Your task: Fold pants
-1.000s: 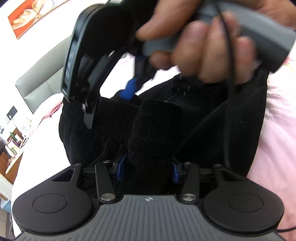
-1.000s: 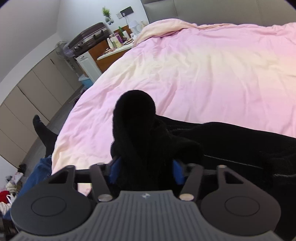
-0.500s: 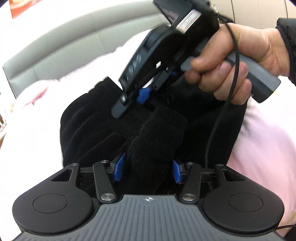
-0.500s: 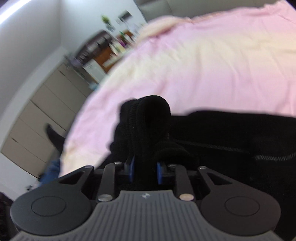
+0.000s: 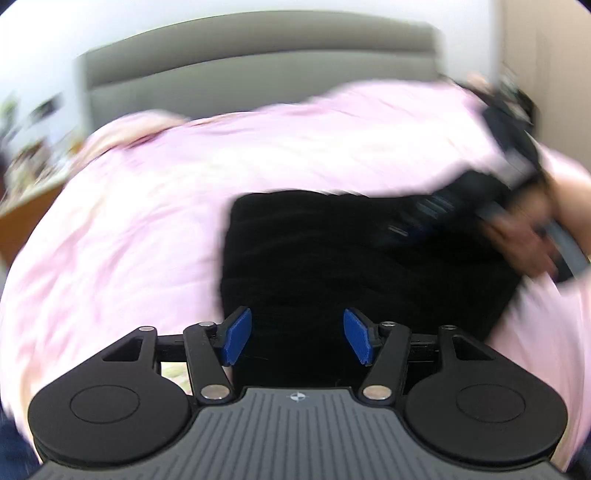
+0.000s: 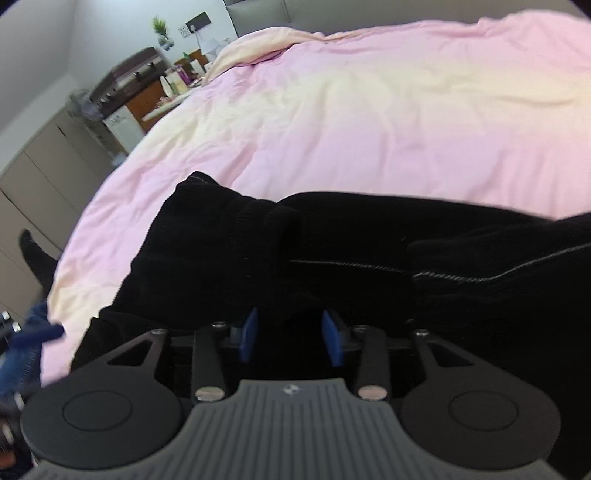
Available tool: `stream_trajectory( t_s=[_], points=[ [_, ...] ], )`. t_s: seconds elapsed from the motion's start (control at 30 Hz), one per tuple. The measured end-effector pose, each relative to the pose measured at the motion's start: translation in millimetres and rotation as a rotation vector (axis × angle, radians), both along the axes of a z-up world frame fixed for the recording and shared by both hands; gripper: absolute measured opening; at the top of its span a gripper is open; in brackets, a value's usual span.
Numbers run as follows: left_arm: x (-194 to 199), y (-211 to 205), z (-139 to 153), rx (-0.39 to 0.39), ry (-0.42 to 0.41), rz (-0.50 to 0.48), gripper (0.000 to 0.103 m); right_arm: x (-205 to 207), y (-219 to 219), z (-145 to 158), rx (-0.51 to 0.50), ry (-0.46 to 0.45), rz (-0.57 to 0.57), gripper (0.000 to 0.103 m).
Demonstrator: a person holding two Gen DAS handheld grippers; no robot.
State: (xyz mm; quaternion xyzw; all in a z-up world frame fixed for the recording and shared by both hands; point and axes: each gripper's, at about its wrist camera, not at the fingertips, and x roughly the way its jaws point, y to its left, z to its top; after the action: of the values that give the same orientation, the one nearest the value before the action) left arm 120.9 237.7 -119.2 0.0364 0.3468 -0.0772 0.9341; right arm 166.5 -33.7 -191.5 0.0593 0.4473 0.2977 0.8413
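The left gripper (image 5: pixel 297 341) has just been opening; its blue pads (image 5: pixel 236 341) stand wide apart and clear of the cloth, nothing pinched between them. Beyond them, toward 12 o'clock, the black pants (image 5: pixel 351 258) lie as a folded block on the pink duvet (image 5: pixel 147 221). At 2 o'clock in this badly smeared view, the person's right hand (image 5: pixel 524 240) carries the right gripper (image 6: pixel 290 339) over the block's far corner.

From the right wrist, that gripper's jaws have just been parting. Dark fabric fills the gap between its pads (image 6: pixel 249 334), though it is too black there to say whether they still press on it. A bunched fold of the pants (image 6: pixel 221 243) rises at 11 o'clock, blocking the bed's near edge. Further out at 10 o'clock stand a cluttered side table (image 6: pixel 162 99) and a potted plant (image 6: pixel 159 27); the grey headboard (image 5: pixel 258 66) backs the bed.
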Motion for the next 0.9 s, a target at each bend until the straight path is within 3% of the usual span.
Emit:
stream_trajectory(
  t_s=[0.03, 0.1, 0.2, 0.3, 0.4, 0.53, 0.67, 0.9],
  points=[
    [3, 12, -1, -0.065, 0.010, 0.053, 0.079, -6, 0, 8, 0.001, -0.023, -0.001, 0.032],
    [10, 34, -10, -0.184, 0.061, 0.130, 0.080, -16, 0, 24, 0.045, -0.052, 0.010, 0.032],
    [25, 47, -29, -0.283, 0.172, 0.200, 0.075, -33, 6, 43, 0.113, -0.073, 0.059, 0.032],
    [19, 55, -33, -0.398, 0.188, 0.223, 0.075, -57, 22, 52, 0.102, -0.103, 0.144, 0.032],
    [13, 46, -27, -0.382, 0.183, 0.217, 0.075, -84, 38, 45, -0.007, -0.158, 0.253, 0.032],
    [12, 43, -30, -0.412, 0.191, 0.187, 0.075, -107, 38, 5, -0.221, -0.199, 0.326, 0.034],
    [16, 38, -36, -0.394, 0.195, 0.188, 0.075, -114, 27, -12, -0.203, -0.219, 0.306, 0.034],
    [10, 48, -36, -0.421, 0.161, 0.241, 0.075, -117, -12, 20, -0.051, -0.233, 0.195, 0.039]
  ],
)
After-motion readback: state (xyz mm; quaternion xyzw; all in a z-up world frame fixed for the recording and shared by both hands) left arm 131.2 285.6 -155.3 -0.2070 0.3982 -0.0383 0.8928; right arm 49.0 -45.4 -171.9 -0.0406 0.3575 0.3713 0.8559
